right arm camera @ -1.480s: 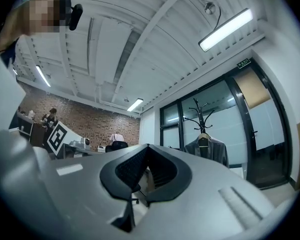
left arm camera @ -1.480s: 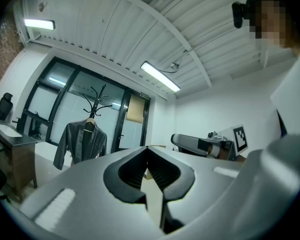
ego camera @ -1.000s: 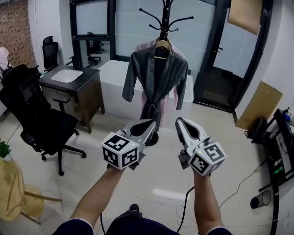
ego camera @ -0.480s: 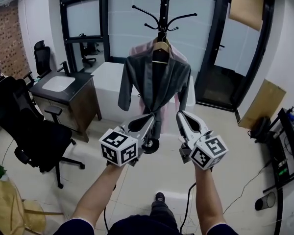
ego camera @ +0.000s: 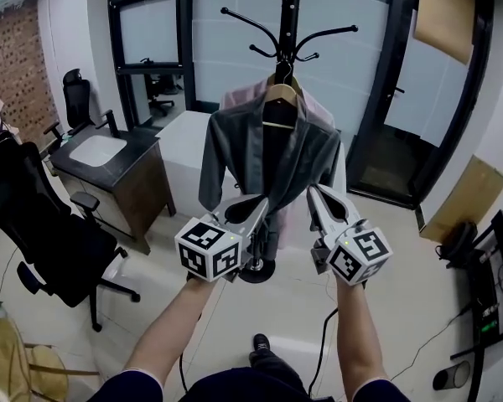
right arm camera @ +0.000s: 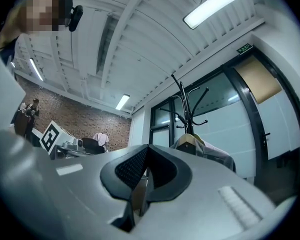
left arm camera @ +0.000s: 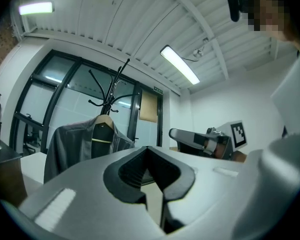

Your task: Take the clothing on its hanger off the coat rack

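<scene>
Grey robe [ego camera: 239,153] nearer, draped on curved wooden hanger [ego camera: 280,97].

The place is an office. A dark desk [ego camera: 142,182] stands with a black swivel chair [ego camera: 42,224] on castors beside it and a second chair [ego camera: 77,99] farther back. Black-framed glass partitions [ego camera: 226,57], a brick wall [ego camera: 12,65], a coat rack [ego camera: 289,23] and ceiling strip lights [left arm camera: 179,65] complete it.
</scene>
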